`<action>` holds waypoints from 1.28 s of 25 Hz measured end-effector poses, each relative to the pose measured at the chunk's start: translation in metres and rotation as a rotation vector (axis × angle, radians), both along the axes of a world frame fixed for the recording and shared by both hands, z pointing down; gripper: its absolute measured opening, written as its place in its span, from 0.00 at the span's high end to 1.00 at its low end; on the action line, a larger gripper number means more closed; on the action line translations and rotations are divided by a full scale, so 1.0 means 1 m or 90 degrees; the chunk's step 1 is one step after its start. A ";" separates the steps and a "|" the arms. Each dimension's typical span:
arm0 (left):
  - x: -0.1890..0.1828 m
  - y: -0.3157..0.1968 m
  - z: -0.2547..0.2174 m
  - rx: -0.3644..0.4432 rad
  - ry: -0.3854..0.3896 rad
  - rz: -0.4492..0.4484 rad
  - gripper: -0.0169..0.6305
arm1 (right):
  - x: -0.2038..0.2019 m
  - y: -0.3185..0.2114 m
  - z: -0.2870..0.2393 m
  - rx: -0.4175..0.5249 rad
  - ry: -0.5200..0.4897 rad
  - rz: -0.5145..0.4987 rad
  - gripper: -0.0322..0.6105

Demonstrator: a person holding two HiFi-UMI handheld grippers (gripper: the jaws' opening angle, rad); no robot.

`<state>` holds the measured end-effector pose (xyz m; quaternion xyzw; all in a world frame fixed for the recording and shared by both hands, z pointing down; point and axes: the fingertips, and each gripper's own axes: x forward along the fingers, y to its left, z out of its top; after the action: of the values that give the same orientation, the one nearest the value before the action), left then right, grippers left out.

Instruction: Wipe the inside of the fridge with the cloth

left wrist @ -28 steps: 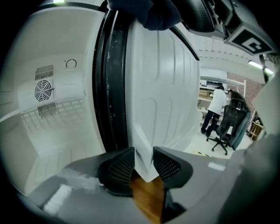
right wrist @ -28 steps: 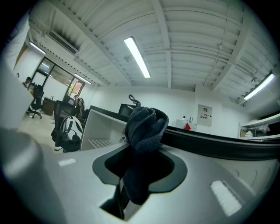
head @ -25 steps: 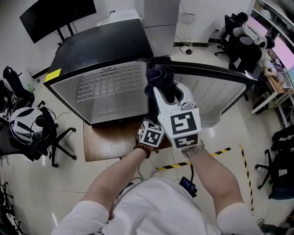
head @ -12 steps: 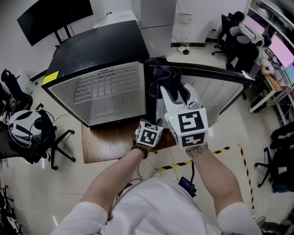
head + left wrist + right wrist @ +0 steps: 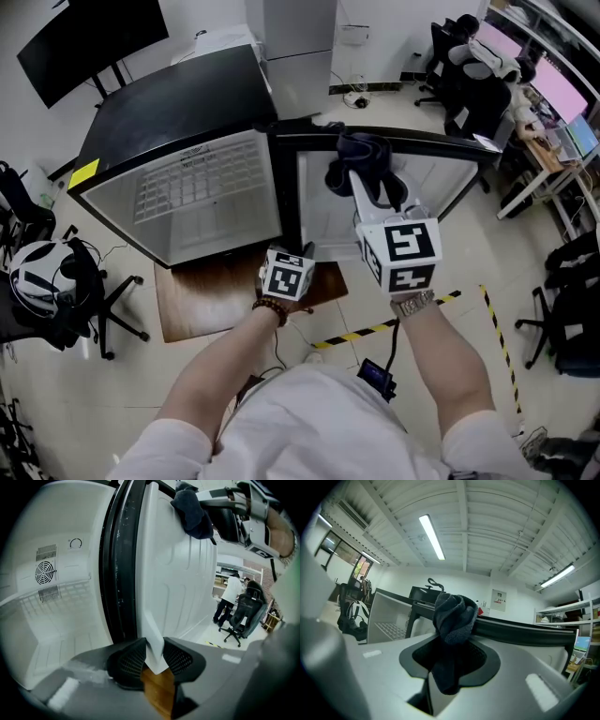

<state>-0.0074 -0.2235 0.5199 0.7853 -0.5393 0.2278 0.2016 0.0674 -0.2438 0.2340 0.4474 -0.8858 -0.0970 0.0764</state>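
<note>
The cloth point(image 5: 361, 161), dark blue and bunched into a wad, is pinched between the jaws of the right gripper point(image 5: 373, 189). The right gripper view shows it plainly, with the cloth point(image 5: 454, 616) bulging out above the jaws of the right gripper point(image 5: 451, 656) and a tail hanging down between them. It's up by the top edge of the open fridge door point(image 5: 431, 183), over the white inner liner, and from here I can't say whether it is touching. The left gripper view catches the same wad point(image 5: 192, 513) high against the door point(image 5: 178, 573). Now the left gripper point(image 5: 300, 253), down low: its jaws are closed on the thin white lower edge of that door, and the left gripper point(image 5: 153, 656) shows the edge clamped tight between the two dark pads. The fridge point(image 5: 178, 103) itself stands open beside it, black on top and white inside, with a wire shelf point(image 5: 192, 178) across the cavity and a round fan vent point(image 5: 45, 572) on the back wall. It sits on a wooden board point(image 5: 225, 291) on the floor. Yellow-and-black tape point(image 5: 375, 328) runs along the floor just in front of the person. Farther out there's an office chair point(image 5: 66, 281) at the left, a dark monitor point(image 5: 89, 37) behind the fridge, and people seated at a desk point(image 5: 534, 141) at the far right.
</note>
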 end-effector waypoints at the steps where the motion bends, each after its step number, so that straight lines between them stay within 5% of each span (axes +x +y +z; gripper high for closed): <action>1: 0.000 0.000 0.000 0.000 0.000 0.000 0.79 | 0.007 -0.002 0.001 0.001 0.001 0.008 0.76; 22: -0.003 0.000 -0.004 -0.003 -0.001 -0.005 0.79 | 0.195 -0.046 0.002 -0.006 0.014 0.239 0.77; 32: -0.001 0.000 -0.005 -0.005 0.000 -0.009 0.79 | 0.242 -0.044 -0.002 -0.005 0.003 0.281 0.77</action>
<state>-0.0085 -0.2239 0.5152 0.7808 -0.5437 0.2283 0.2064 0.3091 -0.2876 0.2323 0.6301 -0.7663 -0.0759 0.0998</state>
